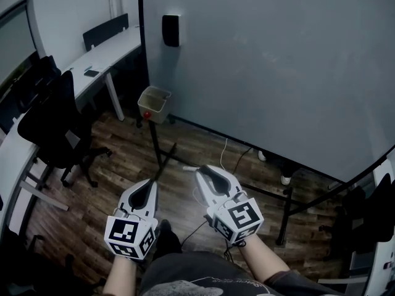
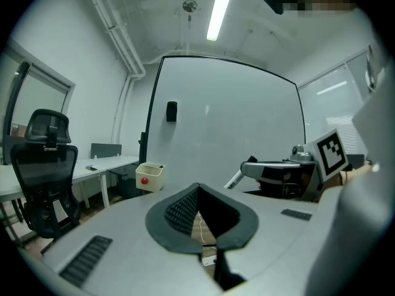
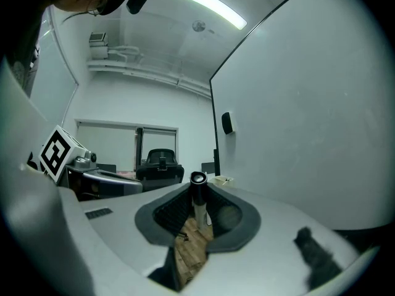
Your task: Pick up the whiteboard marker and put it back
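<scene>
Pinches the whiteboard marker [image 3: 198, 195] in the right gripper [image 3: 199, 211], long axis standing crosswise to the jaws. Shows the left gripper [image 2: 198, 193] pressed together, empty. Places the beige tray [image 1: 153, 95] ahead-left by the whiteboard [image 1: 278, 66], well apart, nearer the left.

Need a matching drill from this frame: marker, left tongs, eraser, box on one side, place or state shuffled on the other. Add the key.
1 marker
2 left tongs
3 eraser
4 box

A shut, empty
B stuck on the whiteboard
C gripped in the right tongs
D by the whiteboard's lower corner

Pairs: 1-C, 2-A, 3-B, 4-D
</scene>
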`<state>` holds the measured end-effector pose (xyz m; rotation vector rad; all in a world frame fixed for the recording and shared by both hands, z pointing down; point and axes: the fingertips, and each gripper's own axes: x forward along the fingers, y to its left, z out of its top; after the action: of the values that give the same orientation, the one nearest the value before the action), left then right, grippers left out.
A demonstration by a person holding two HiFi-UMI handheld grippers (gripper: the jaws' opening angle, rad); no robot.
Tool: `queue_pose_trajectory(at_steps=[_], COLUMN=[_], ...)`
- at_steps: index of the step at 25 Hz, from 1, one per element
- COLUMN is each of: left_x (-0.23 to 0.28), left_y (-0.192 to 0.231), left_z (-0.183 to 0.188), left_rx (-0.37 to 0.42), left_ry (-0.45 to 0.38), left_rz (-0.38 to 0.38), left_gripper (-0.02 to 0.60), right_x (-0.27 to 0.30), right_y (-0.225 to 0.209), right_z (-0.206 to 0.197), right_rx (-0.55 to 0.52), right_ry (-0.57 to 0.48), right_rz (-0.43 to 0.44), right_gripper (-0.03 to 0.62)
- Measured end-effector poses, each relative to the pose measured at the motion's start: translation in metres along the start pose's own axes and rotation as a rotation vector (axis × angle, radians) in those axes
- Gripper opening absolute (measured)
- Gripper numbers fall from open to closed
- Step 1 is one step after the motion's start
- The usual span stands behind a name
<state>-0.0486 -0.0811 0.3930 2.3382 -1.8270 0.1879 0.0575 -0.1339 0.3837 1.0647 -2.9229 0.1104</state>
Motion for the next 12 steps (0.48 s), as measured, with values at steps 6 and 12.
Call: queue_pose_trajectory(at_steps=[6, 12], left_x=[-0.009, -0.016], left_y=[-0.009, -0.015], left_z=[0.0, -0.002], left_rx=[-0.013, -0.017], left_ry=[-0.014, -0.013], left_rz=[0.017, 0.029], left_gripper=[0.014, 0.014], right_x=[-0.014, -0.023], right_y=[0.004, 0.007], right_z=[-0.002, -0.006], right_rx=[0.008, 0.007], right_ry=[0.008, 0.012], right_rz=[0.01, 0.012], right_gripper=[0.081, 0.081])
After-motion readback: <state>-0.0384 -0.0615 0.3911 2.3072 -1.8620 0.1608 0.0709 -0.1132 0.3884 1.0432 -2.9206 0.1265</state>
